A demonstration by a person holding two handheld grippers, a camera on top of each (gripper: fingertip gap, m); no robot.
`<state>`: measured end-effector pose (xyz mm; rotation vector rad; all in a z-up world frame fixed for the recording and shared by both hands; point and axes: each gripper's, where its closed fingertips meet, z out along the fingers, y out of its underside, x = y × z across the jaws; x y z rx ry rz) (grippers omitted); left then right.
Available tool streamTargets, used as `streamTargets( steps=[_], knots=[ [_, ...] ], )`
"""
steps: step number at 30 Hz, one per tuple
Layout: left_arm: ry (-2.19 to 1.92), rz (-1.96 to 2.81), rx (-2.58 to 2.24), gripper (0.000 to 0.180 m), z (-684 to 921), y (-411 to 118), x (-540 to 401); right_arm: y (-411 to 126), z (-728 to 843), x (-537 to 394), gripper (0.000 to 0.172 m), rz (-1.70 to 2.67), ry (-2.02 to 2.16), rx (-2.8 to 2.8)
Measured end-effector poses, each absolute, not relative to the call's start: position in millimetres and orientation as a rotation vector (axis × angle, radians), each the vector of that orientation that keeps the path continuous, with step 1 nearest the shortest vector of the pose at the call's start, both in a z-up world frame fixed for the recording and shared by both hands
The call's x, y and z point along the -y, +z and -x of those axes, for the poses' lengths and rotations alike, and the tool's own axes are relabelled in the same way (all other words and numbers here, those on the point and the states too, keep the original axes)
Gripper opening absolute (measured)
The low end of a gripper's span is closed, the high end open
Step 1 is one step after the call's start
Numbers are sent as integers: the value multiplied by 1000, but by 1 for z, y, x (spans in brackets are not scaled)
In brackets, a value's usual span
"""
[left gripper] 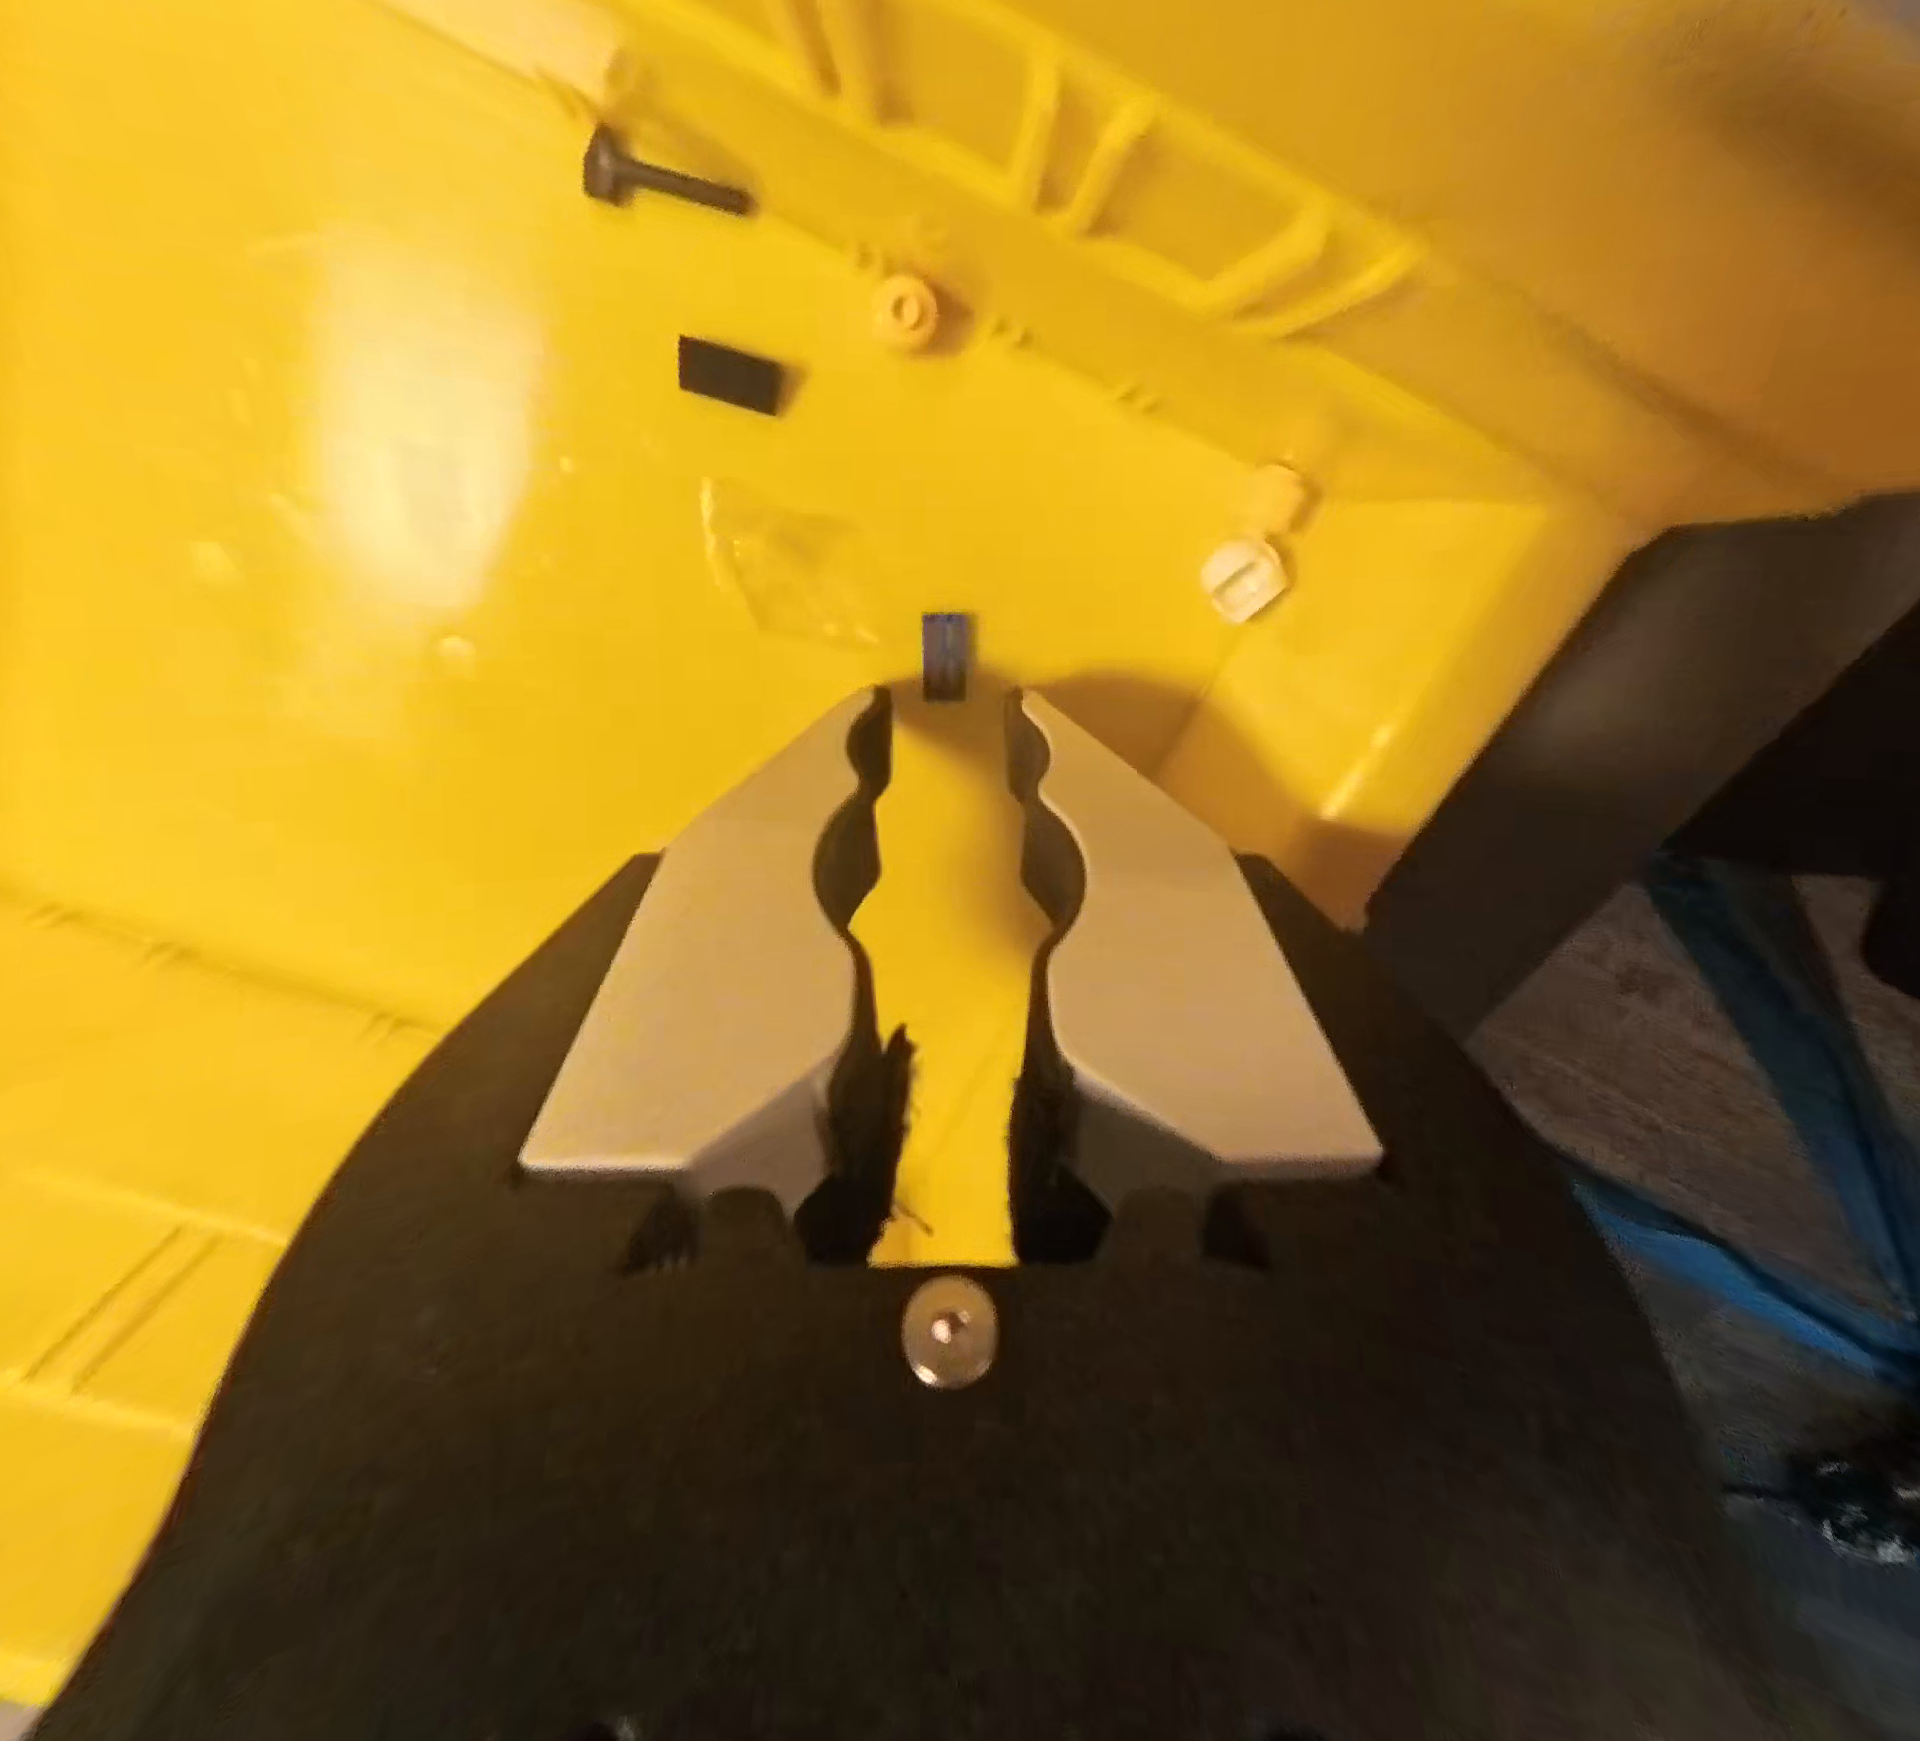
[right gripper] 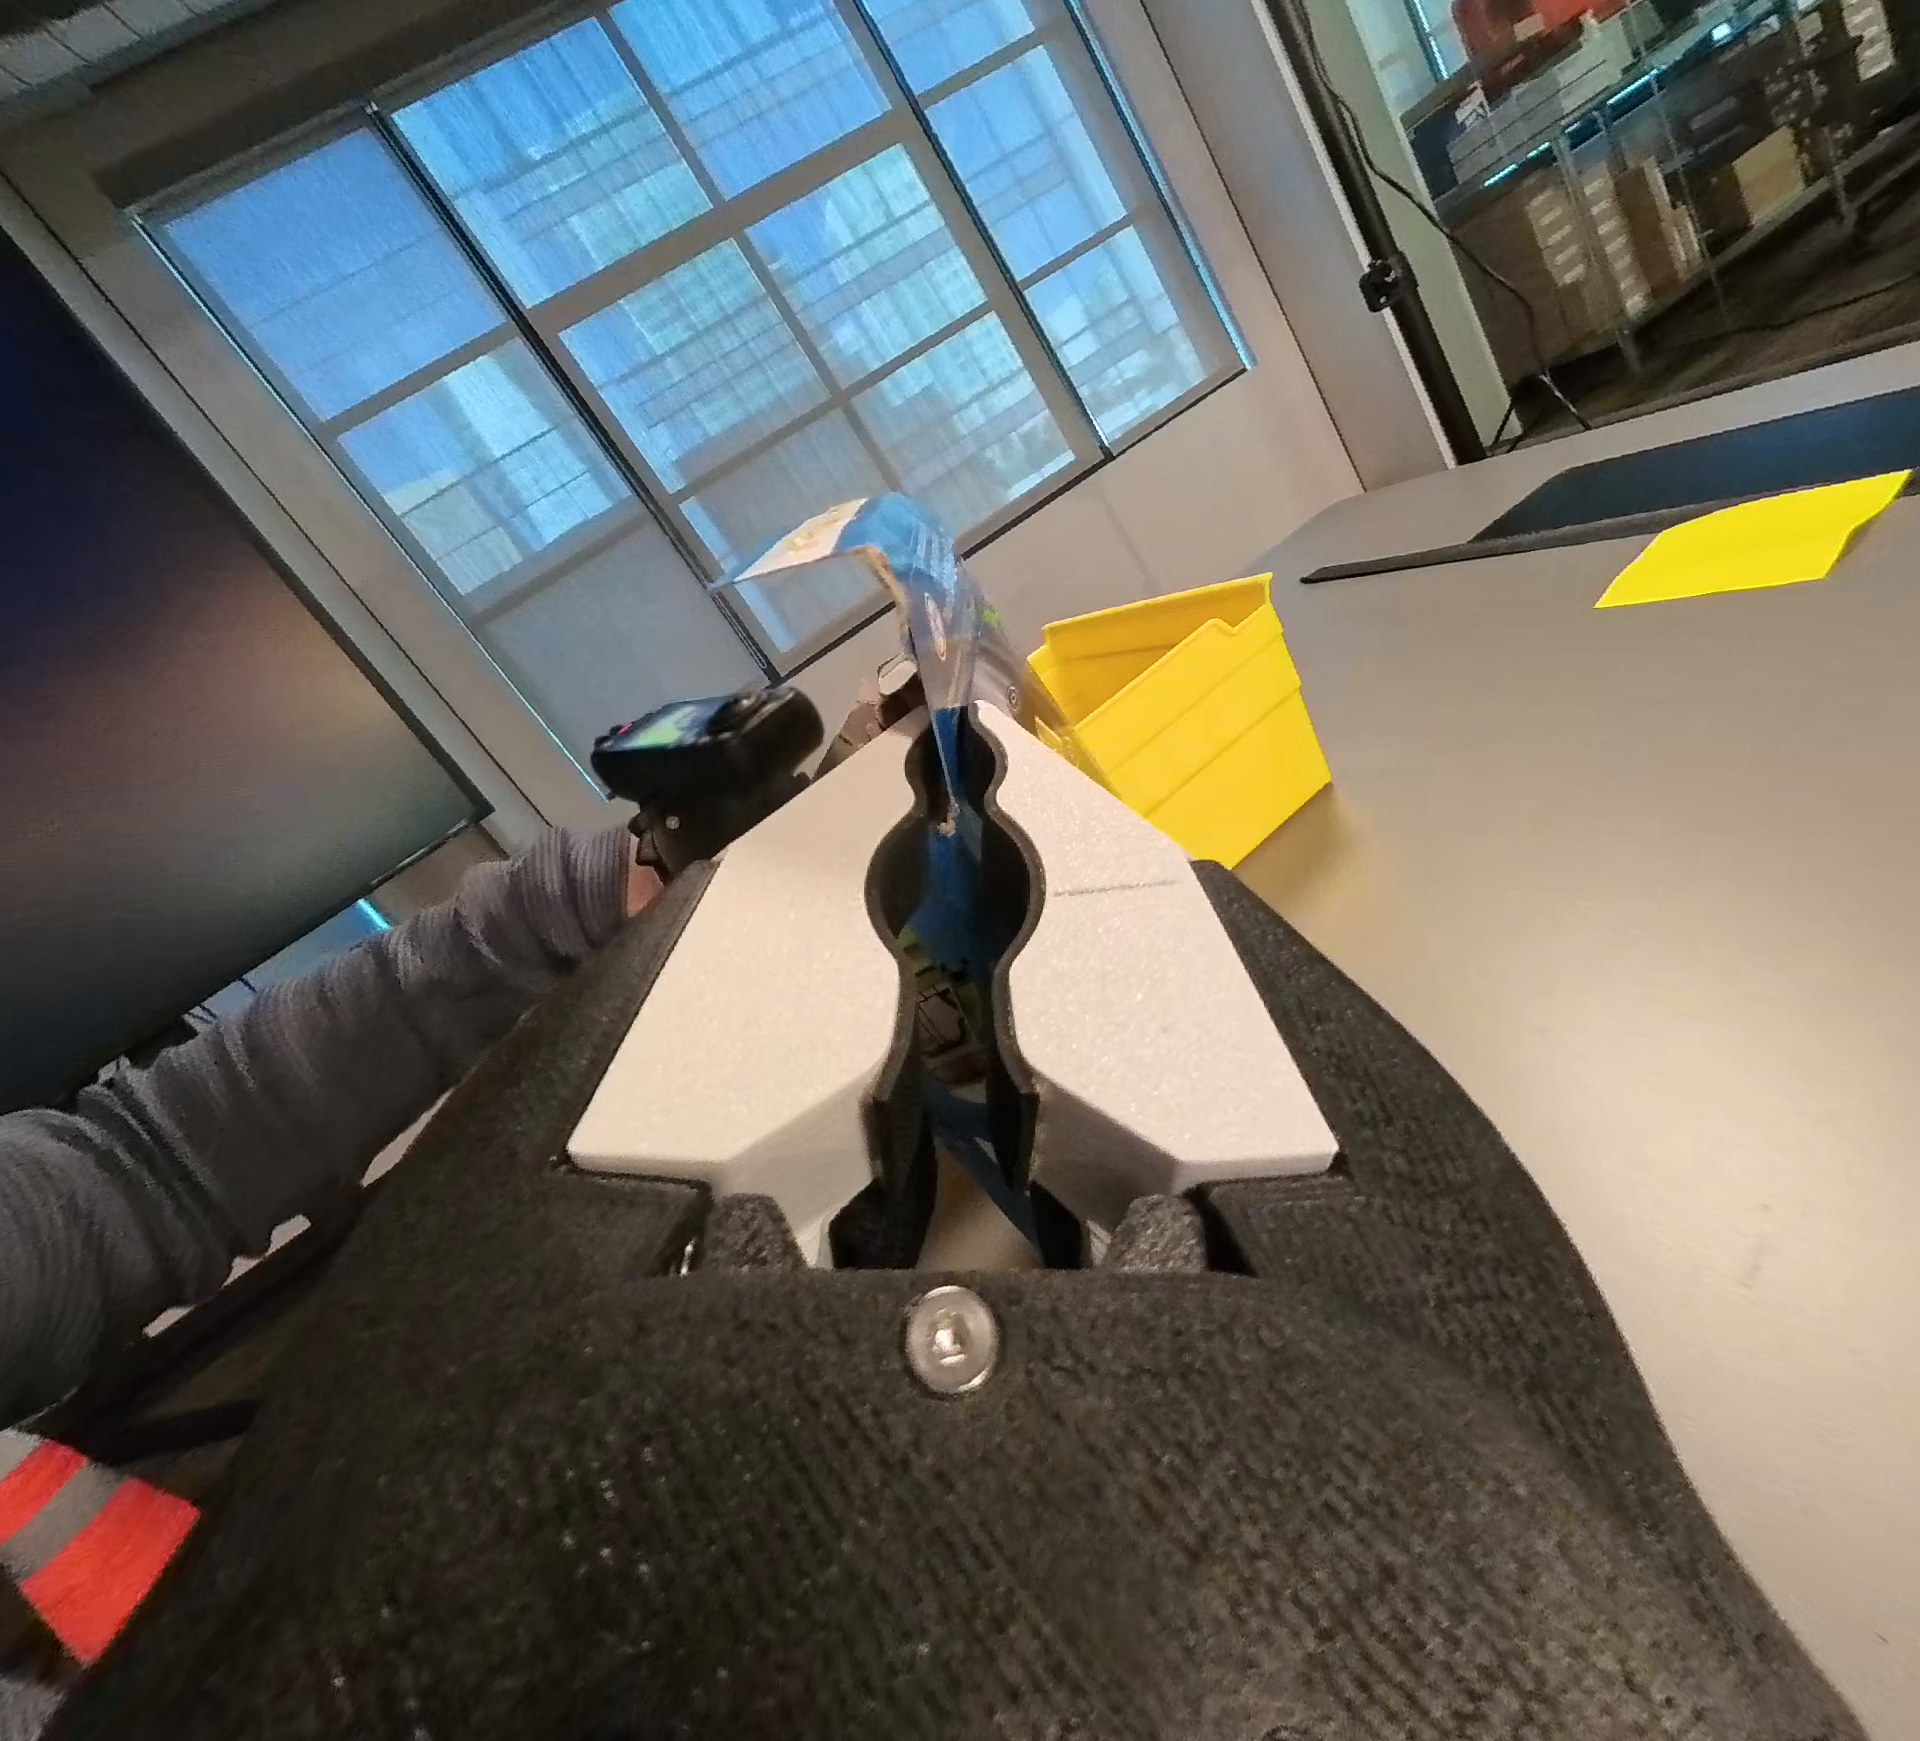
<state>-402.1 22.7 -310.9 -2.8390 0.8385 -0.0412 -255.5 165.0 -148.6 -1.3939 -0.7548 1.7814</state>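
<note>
The left gripper (left gripper: 948, 704) gapes narrowly just short of a small dark chip (left gripper: 948, 655) (inside the yellow bin (left gripper: 1455, 81)); the right gripper (right gripper: 961, 717) pinches a blue plastic packet (right gripper: 940, 611).

Your left gripper (left gripper: 948, 699) has two pale grey wedge-shaped fingers (left gripper: 727, 943) lined with black wavy pads, set in a rough black body with notches at the finger roots. A silver screw (left gripper: 950, 1330) sits in the middle of that body. Your right gripper (right gripper: 961, 717) is built alike: whitish grainy fingers (right gripper: 769, 985), black scalloped pads, a ribbed black printed shell and a silver screw (right gripper: 950, 1344). You wear a grey ribbed sleeve (right gripper: 312, 1016); a red-and-grey striped band (right gripper: 73, 1535) shows at the lower left.
</note>
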Motion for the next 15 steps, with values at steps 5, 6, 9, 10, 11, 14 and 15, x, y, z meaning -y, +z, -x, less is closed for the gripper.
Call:
streamTargets(
  steps=[5,6,9,10,11,14,15],
  knots=[
    [-65,2833,-760,18,398,-311,-28,-149,256,-164,0,1394,1785,757],
    [-58,2836,-738,14,399,-311,-28,-149,256,-164,0,1394,1784,756],
    [177,2861,-646,6,420,-309,-31,-149,256,-165,0,1394,1783,757],
    [267,2834,-641,6,427,-303,-32,-149,256,-165,0,1395,1783,756],
    [285,2771,-596,6,427,-292,-38,-149,255,-165,0,1395,1784,755],
    [292,2424,-430,6,411,-224,-68,-149,256,-164,0,1395,1781,755],
    [292,2301,-413,6,401,-196,-75,-149,256,-164,0,1393,1779,757]
  ],
)
